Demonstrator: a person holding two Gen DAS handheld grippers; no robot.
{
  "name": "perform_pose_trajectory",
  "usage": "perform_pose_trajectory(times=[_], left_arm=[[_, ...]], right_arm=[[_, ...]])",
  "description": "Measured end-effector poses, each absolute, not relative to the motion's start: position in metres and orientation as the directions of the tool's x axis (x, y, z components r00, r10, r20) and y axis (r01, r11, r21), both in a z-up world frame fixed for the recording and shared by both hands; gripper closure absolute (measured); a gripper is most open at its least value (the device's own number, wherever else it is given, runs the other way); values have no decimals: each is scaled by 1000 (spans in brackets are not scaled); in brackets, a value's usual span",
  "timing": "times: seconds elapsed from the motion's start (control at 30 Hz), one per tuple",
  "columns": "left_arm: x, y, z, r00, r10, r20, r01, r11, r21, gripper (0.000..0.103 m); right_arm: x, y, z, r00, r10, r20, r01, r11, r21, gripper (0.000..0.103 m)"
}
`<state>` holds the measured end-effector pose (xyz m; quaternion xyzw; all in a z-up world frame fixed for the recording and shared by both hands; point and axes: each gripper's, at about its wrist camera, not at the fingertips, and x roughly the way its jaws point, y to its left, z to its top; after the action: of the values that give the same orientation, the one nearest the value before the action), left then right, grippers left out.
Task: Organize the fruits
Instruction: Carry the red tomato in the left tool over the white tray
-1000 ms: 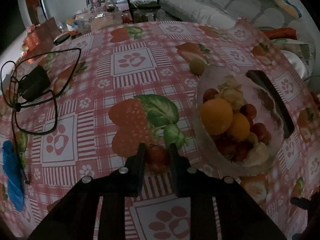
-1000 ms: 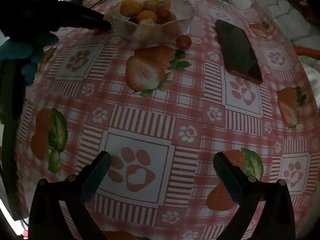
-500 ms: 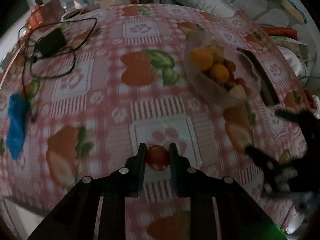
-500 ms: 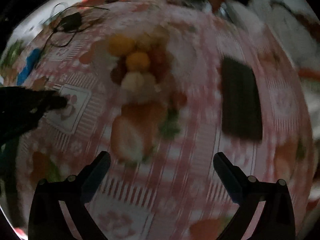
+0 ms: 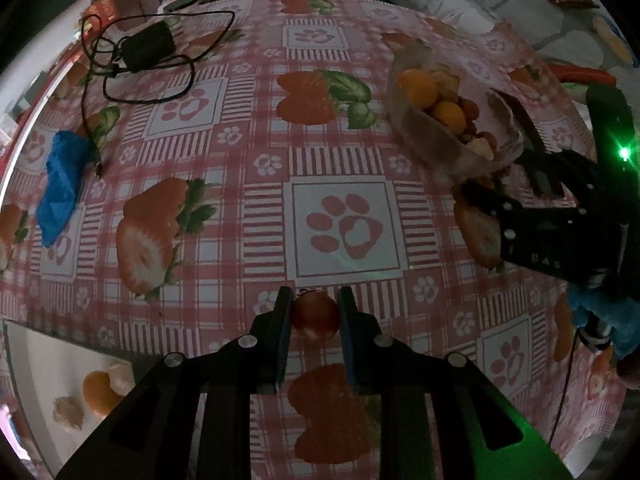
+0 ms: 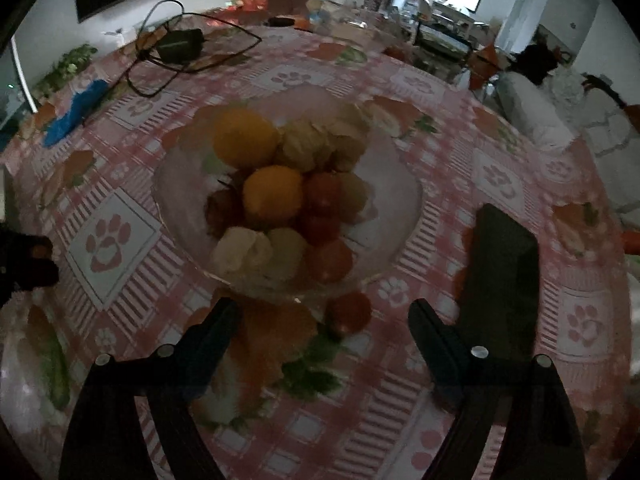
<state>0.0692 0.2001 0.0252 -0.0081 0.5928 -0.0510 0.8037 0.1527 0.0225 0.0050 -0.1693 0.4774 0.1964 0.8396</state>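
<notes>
Your left gripper (image 5: pixel 314 316) pinches a small red tomato (image 5: pixel 315 317) above the tablecloth (image 5: pixel 224 208), apparently bound for the tray (image 5: pixel 24 368) at lower left, which only the left view shows. Your right gripper (image 6: pixel 324 320), jaws spread but just narrowing with nothing between them, points at a loose tomato (image 6: pixel 349 312) beside the glass bowl (image 6: pixel 400 200), seen only in its own view

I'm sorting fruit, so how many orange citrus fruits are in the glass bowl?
2: a larger orange at the back left of the glass bowl and a smaller orange in the middle. Others may be buried underneath.
</notes>
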Motion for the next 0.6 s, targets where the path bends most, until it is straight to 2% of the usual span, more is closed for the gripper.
perform_pose_trajectory(times=[0.07,0.17,0.23,0.3,0.6], left_arm=[[68,199,26,287,-89,-954,63,995,-74,78],[67,194,27,284,-84,-955,62,996,-69,78],[67,191,27,282,-83,-956,62,996,-68,78],[66,189,27,279,-82,-957,59,996,-68,78],[51,182,31,267,-100,-959,51,995,-89,78]], right_arm=[[155,25,4,462,199,-864,-502,862,-70,26],[158,26,3,437,235,-868,-504,864,-20,39],[153,29,5,431,234,-871,-498,867,-13,62],[147,26,8,420,227,-879,-473,881,1,81],[103,-9,16,278,277,-920,-331,926,179,81]])
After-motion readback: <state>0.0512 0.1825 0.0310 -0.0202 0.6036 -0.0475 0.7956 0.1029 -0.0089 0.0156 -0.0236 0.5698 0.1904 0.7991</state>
